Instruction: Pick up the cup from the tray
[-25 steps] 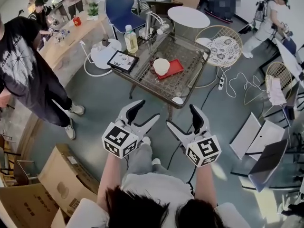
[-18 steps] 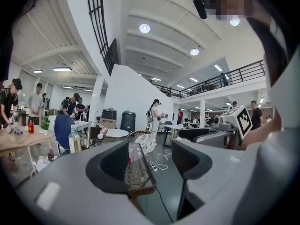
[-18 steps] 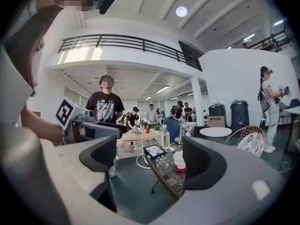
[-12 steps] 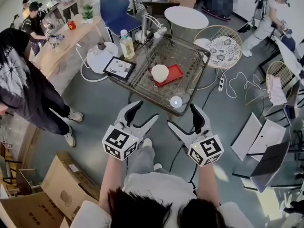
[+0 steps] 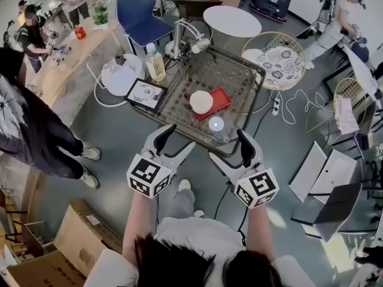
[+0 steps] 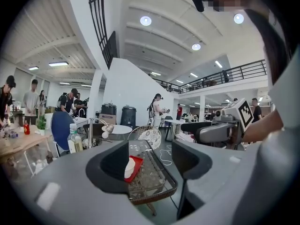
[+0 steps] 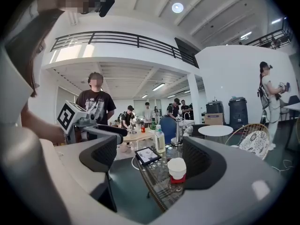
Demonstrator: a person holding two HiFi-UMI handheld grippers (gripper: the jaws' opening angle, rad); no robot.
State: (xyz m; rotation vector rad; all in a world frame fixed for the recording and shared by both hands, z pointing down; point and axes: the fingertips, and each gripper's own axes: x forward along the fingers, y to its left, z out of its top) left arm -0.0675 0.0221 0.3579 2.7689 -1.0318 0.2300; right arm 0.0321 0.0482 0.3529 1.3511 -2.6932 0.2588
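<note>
A cream cup [image 5: 201,101] stands upside down on a red tray [image 5: 221,97] on the wicker-rimmed glass table [image 5: 242,75]. My left gripper [image 5: 173,143] and right gripper [image 5: 232,150] are side by side just short of the table's near edge, both open and empty. In the left gripper view the cup [image 6: 129,167] and tray [image 6: 137,163] show past the left jaw of the open left gripper [image 6: 150,161]. The right gripper view has the cup [image 7: 176,168] on the tray [image 7: 177,179], beyond the open right gripper [image 7: 150,162] and well ahead of its jaws.
On the table are also a small clear glass [image 5: 216,124], a framed tablet [image 5: 143,93] and a bottle [image 5: 155,63]. A person in black [image 5: 24,130] stands at the left. A wicker chair [image 5: 278,58], a blue chair [image 5: 139,14] and cardboard boxes [image 5: 66,244] surround the spot.
Both grippers have come forward to the table's near edge. The table and cup now sit closer in the head view. The jaws keep the same spread.
</note>
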